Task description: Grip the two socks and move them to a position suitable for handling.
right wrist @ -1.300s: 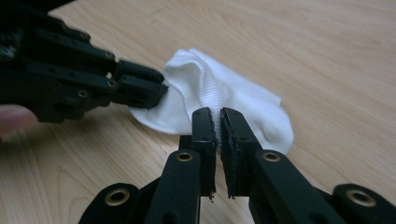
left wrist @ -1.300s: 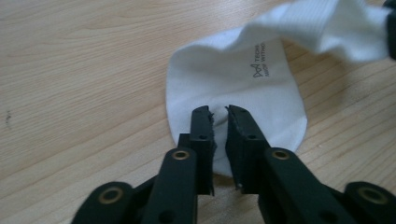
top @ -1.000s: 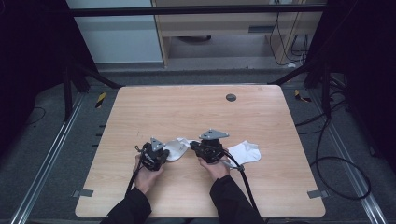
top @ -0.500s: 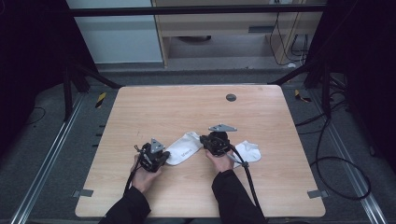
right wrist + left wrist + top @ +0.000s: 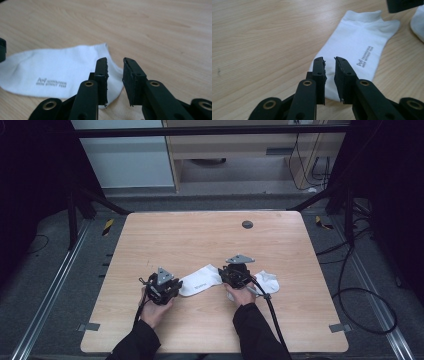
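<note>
Sock axis: flat white cotton sock [image 5: 201, 281] lying lengthwise between both tools.
Left gripper [image 5: 329, 65]: hovering at one end, jaws narrowly parted, empty.
Right gripper [image 5: 115, 65]: hovering at other end, narrowly parted, empty.

1. The high view looks forward and down from above the person's side onto the whole pale wooden table [image 5: 210, 240].
2. Both gripper views sit low and close, looking along black jaws.
3. All three share the flat white printed sock [image 5: 200, 281] [image 5: 359, 47] [image 5: 57, 72].
</note>
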`<state>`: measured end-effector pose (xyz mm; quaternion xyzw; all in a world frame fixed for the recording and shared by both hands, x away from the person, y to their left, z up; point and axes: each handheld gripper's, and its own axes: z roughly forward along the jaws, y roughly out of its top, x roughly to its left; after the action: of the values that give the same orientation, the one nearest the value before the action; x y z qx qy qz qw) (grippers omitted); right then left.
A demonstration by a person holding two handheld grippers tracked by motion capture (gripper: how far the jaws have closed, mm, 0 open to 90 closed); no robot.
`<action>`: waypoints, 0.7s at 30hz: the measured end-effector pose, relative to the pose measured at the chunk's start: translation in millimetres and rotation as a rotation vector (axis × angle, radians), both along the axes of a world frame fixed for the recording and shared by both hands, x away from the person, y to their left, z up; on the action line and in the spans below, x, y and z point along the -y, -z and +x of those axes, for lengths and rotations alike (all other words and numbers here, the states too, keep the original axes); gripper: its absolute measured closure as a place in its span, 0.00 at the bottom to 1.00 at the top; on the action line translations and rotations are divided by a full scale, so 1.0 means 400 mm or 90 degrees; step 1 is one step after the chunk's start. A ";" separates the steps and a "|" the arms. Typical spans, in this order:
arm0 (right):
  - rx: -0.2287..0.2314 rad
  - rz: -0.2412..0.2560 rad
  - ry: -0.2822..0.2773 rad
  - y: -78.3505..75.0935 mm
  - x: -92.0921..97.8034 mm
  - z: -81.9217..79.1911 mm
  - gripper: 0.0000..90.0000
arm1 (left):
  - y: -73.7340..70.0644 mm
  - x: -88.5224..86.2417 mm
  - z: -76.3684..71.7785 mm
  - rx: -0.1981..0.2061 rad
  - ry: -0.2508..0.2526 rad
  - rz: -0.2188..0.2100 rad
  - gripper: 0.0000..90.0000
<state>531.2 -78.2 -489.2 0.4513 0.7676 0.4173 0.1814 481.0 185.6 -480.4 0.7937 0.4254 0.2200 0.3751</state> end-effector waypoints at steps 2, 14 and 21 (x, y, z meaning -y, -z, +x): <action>-0.018 -0.013 -0.008 0.014 -0.002 0.003 0.87 | 0.006 0.008 -0.005 -0.009 0.001 0.008 0.87; -0.039 -0.032 -0.039 0.038 -0.006 -0.025 0.94 | 0.041 -0.007 0.018 -0.033 -0.021 0.057 0.89; -0.052 -0.041 -0.046 0.033 -0.001 -0.058 0.94 | 0.044 -0.009 0.024 -0.023 -0.025 0.058 0.88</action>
<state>508.0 -78.0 -502.3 0.4339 0.8032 0.3800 0.1490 490.4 189.1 -498.1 0.8051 0.4374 0.2321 0.3266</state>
